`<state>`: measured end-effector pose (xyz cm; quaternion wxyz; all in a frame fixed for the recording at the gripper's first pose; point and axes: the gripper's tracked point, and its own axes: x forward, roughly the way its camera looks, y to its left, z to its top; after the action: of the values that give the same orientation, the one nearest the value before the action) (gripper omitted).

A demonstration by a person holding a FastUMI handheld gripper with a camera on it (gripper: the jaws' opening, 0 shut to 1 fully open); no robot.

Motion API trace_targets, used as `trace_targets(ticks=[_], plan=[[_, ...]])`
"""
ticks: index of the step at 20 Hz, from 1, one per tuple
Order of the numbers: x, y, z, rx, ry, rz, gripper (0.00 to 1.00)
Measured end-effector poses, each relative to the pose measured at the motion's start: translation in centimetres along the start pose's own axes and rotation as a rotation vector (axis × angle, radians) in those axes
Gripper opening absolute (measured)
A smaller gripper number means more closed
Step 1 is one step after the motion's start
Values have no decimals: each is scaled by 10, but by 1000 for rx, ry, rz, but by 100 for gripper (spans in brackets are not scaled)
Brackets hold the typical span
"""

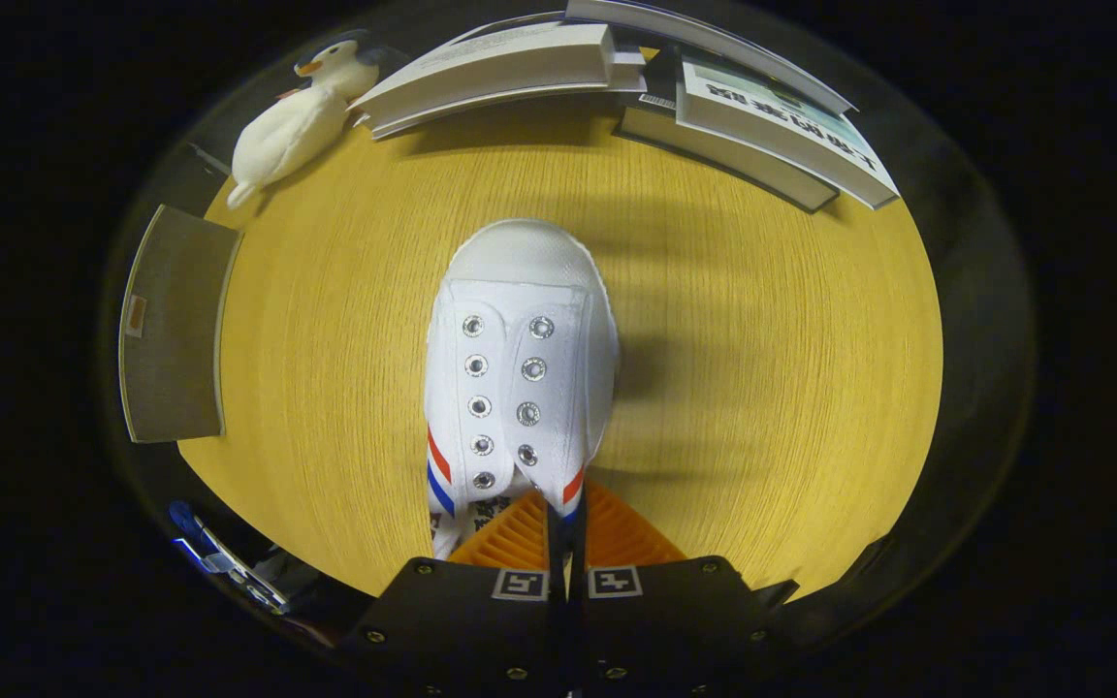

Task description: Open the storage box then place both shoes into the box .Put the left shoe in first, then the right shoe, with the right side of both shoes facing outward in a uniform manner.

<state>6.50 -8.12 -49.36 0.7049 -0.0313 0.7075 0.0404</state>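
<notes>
Yellow wood-grain table [762, 388], round-looking through the fisheye, dark booth around it. Far edge carries a stack of books [520, 68] and more books [781, 126] toward the far right. Plush duck [292, 126] lies at the far-left edge. Grey flat panel [175, 325] sits at the left edge; can't tell if it's part of the storage box. No box identifiable as such, open or closed.

White canvas shoe [520, 359] is between and just ahead of the fingers, toe pointing away toward the books, eyelets facing the camera, red and blue stripes at the heel end. Gripper [566, 538] fingers are drawn nearly together, pinching a thin bit of the shoe's upper at the heel end, apparently the collar or tongue edge. Both fingers look pressed on it. Whether the shoe is lifted or resting on the table: can't tell for sure.

Step, my read: carrying one shoe toward the box. Left or right shoe: can't tell from this angle.

Next move needs: locate the box opening, swing the shoe over it, orient so its right side faces outward, lower it, then release. Thin pinch means the shoe may swing or slip; move slowly.
</notes>
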Motion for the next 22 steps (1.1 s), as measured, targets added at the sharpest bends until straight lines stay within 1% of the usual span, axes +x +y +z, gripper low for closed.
trace_targets(ticks=[3, 7, 12, 15, 17, 20, 22], plan=[[-12, 0, 7, 2, 0, 25, 1], [-29, 6, 14, -35, -23, 48, 0], [-55, 10, 35, -88, -74, 72, 1], [-60, 18, 50, -109, -94, 111, 1], [-69, 35, 59, -127, -106, 128, 0], [-98, 79, 64, -170, -124, 130, 1], [-106, 101, 68, -186, -135, 140, 1]])
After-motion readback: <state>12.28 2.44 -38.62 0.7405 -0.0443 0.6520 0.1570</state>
